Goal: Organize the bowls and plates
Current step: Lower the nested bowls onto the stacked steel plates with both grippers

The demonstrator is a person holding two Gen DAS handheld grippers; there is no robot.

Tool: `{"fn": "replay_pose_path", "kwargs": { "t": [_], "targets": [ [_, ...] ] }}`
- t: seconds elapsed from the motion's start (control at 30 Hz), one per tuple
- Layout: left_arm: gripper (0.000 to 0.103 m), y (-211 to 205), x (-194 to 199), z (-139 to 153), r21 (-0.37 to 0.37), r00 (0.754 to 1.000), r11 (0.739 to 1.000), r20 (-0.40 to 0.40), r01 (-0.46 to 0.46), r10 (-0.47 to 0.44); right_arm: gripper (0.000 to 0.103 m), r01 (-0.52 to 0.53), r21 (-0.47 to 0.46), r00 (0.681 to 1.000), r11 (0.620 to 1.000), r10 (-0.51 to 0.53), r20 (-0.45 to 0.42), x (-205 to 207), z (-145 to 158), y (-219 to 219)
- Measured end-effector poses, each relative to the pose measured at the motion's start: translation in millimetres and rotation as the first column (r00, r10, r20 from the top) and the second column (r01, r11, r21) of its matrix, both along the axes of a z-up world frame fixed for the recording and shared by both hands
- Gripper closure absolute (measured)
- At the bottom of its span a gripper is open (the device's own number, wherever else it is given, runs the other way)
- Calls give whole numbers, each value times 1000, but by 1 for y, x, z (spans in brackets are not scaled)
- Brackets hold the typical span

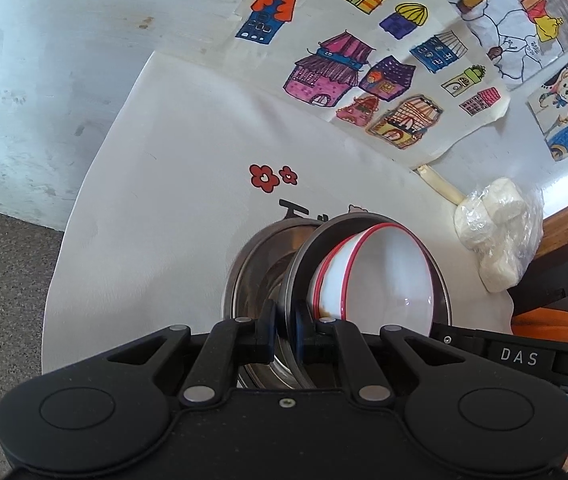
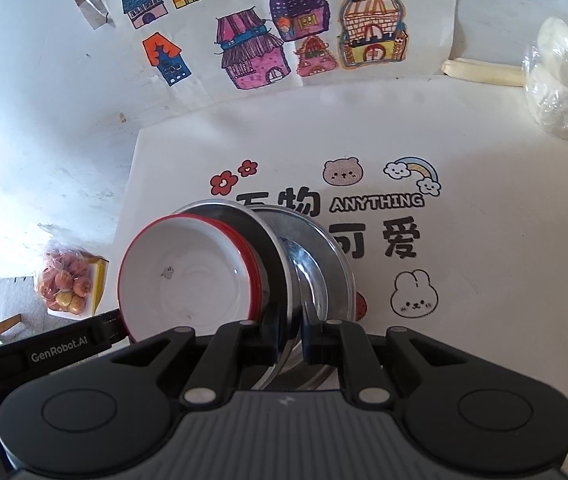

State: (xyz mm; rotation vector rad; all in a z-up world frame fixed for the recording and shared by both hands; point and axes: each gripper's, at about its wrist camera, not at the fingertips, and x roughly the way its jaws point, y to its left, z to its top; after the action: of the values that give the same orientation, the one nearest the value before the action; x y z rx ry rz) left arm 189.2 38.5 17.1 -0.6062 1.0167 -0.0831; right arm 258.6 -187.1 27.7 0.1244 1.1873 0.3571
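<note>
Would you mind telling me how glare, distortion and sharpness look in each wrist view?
Left wrist view: a small glare spot on the white bowl; fisheye bends the mat edge; dark vignette in the corners. Right wrist view: bright reflections streak the steel bowl; the bagged white lumps look washed out; mat print stays sharp.

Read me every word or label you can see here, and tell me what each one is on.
"ANYTHING": printed on the white mat.
"万物" and "可爱": large black characters on the same mat; the first is partly hidden by the steel plates.
"GenRobot.AI": on the left gripper, seen from the right wrist.
"DAS": on the right gripper, seen from the left wrist.
Small marks on the house drawings: too small to read.
</note>
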Motion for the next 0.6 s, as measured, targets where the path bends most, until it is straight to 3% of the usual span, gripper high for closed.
{"fn": "replay_pose_path", "kwargs": {
  "t": [0.6],
  "targets": [
    [96, -1, 11, -5, 10, 1000, 1000, -21, -10, 11, 90, 7, 20, 1000, 1000, -7, -20, 13, -10, -2]
  ]
}}
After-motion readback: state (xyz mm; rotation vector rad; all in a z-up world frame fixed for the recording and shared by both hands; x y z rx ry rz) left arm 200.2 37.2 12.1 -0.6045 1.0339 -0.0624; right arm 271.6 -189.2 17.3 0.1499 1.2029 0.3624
